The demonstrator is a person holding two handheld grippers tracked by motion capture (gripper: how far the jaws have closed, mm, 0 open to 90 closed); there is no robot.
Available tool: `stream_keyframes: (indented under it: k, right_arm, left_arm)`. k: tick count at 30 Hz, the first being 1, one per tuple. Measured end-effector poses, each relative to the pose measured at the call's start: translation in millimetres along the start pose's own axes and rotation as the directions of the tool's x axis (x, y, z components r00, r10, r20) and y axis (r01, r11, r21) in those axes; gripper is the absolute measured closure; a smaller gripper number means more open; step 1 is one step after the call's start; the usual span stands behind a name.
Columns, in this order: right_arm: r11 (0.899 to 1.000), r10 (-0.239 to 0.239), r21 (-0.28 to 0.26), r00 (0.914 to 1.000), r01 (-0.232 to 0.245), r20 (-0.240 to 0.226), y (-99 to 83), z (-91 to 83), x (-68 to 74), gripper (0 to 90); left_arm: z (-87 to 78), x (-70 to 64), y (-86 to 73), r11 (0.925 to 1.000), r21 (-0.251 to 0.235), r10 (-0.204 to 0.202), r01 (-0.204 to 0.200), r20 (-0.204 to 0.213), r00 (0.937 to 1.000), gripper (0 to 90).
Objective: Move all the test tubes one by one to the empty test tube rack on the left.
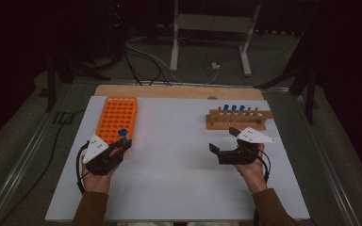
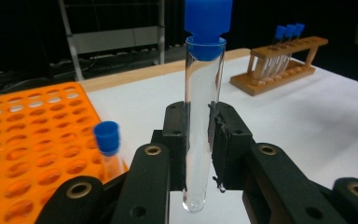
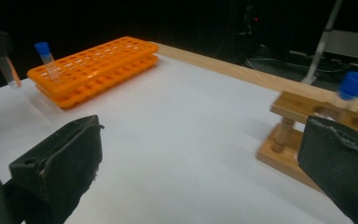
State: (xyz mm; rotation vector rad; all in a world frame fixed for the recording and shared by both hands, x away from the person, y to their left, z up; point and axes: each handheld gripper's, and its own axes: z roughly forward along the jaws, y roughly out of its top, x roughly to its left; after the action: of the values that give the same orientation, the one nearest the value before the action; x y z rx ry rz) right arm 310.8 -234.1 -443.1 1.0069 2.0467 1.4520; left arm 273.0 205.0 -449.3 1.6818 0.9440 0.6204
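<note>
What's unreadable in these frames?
- Held tube: top of its blue cap is cut off by the frame edge in the left gripper view.
- Tube count in the wooden rack: too small in the high view.
- Second tube in the orange rack: blurred, so its hole is unclear.

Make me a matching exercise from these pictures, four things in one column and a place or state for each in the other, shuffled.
Things:
1. left gripper
2. right gripper
3. orange rack
4. wooden rack

Places or states:
A. stands at the far right of the table, with blue-capped tubes in it
B. jaws wide apart, nothing between them
C. shut on a clear tube with a blue cap
D. lies at the far left of the table, one capped tube in it

Pairs: 1-C, 2-B, 3-D, 4-A
</note>
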Motion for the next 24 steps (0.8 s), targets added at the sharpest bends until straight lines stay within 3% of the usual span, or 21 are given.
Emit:
stream_keyframes:
  k: [11, 17, 24]
  right_arm:
    - [1.000, 0.026, -0.007, 0.9992, -0.026, 0.032, -12.0, -17.2, -13.1, 0.0]
    - [0.999, 0.034, -0.011, 0.9988, -0.033, 0.035, -13.6, -19.6, -15.0, 0.0]
    - [0.999, 0.037, -0.018, 0.9987, -0.037, 0.033, -14.1, -21.2, -16.5, 0.0]
  left_arm:
    - [-7.4, 20.7, 1.0, 0.9998, -0.016, -0.017, 0.016, -0.090, 0.9958, 77.8]
    - [-0.5, 34.3, -2.4, 0.9991, -0.015, -0.042, 0.040, -0.161, 0.9861, 77.8]
    - [17.2, 44.9, -8.3, 0.9980, 0.017, -0.057, 0.062, -0.209, 0.9762, 77.8]
